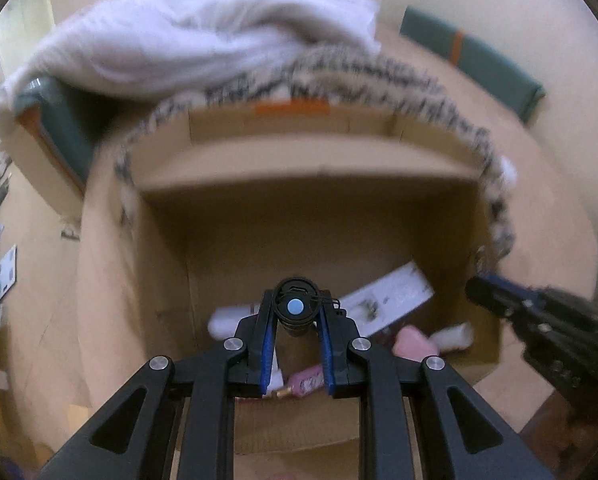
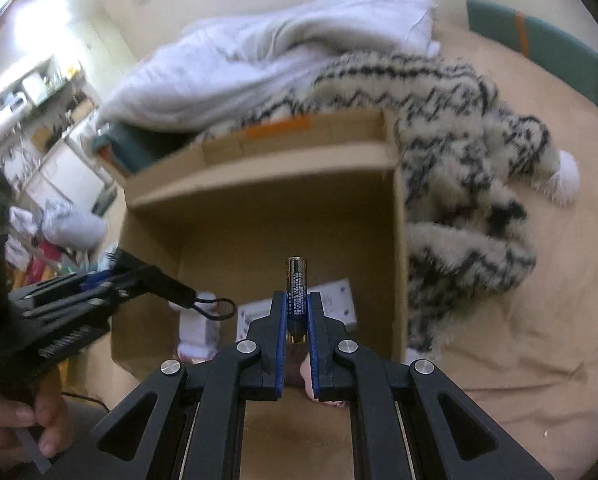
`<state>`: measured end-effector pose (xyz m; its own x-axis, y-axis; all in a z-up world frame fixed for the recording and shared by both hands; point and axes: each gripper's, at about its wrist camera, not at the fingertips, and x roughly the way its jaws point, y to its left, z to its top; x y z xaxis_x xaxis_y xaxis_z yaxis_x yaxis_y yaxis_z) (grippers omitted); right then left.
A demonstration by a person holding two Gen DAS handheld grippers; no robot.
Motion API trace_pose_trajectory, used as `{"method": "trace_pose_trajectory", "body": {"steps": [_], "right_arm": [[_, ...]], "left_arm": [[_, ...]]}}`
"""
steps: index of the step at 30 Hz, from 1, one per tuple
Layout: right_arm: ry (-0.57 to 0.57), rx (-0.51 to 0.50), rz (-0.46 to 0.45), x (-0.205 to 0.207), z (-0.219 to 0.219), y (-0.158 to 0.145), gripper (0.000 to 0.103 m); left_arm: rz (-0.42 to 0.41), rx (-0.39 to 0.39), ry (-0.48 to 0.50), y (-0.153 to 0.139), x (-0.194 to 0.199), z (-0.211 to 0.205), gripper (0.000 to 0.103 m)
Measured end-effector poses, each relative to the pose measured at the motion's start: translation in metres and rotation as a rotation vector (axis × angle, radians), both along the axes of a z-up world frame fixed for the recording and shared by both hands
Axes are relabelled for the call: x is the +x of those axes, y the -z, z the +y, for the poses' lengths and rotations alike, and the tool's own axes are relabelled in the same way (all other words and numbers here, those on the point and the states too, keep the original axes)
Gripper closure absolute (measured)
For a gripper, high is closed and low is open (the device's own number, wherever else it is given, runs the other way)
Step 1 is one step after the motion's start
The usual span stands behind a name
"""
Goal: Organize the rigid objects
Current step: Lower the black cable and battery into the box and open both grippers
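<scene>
Above the open cardboard box [image 1: 299,216] on the bed, both tools are hovering with their loads. At left, the left hand-held gripper [image 1: 295,320] is pinching a small black flashlight [image 1: 295,310] across its barrel, its tail cap with the pale blue button facing the camera and a thin wrist loop [image 2: 215,308] dangling from it. The flashlight is likely stiff, smooth and fairly light; a hold around mid-barrel suits it, since the round body may roll or slip. At right, the right hand-held gripper [image 2: 297,312] is pinching a battery [image 2: 296,288] by its lower half, with the upper end standing free. It is probably hard, slick and dense for its size, so a hold near the middle seems safest. Both are hanging over the box, where a white carton [image 1: 387,300] and a pink item [image 1: 413,342] are lying.
</scene>
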<state>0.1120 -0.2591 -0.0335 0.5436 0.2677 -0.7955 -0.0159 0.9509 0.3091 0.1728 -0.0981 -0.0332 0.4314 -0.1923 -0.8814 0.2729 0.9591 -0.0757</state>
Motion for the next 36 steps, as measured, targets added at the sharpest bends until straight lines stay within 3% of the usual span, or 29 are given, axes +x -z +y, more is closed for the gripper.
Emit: {"method": "trace_pose_trajectory", "body": {"steps": [3,9,25,28,30,32,36], "right_arm": [[-0.006,0.004,0.019,0.006,0.0,0.005,0.092],[0.001,-0.005,0.09,0.013,-0.002,0.022,0.092],[0.001,0.006,0.233,0.022,0.002,0.052,0.092],[-0.005,0.007,0.249,0.023,0.005,0.055,0.092],[-0.007,-0.004,0.242,0.023,0.006,0.054,0.092],[0.001,0.003,0.237,0.024,0.006,0.053,0.087],[0.018,0.08,0.221,0.024,-0.001,0.047,0.078]], "left_arm": [[0.035,0.021,-0.014,0.013,0.003,-0.001,0.086],[0.008,0.092,-0.021,0.024,0.002,-0.004,0.086],[0.094,0.147,0.016,0.046,-0.001,-0.017,0.085],[0.111,0.132,0.019,0.045,-0.002,-0.018,0.074],[0.124,0.13,0.016,0.045,-0.003,-0.019,0.045],[0.144,0.117,0.005,0.044,-0.003,-0.017,0.034],[0.144,0.124,-0.023,0.041,-0.004,-0.014,0.024]]}}
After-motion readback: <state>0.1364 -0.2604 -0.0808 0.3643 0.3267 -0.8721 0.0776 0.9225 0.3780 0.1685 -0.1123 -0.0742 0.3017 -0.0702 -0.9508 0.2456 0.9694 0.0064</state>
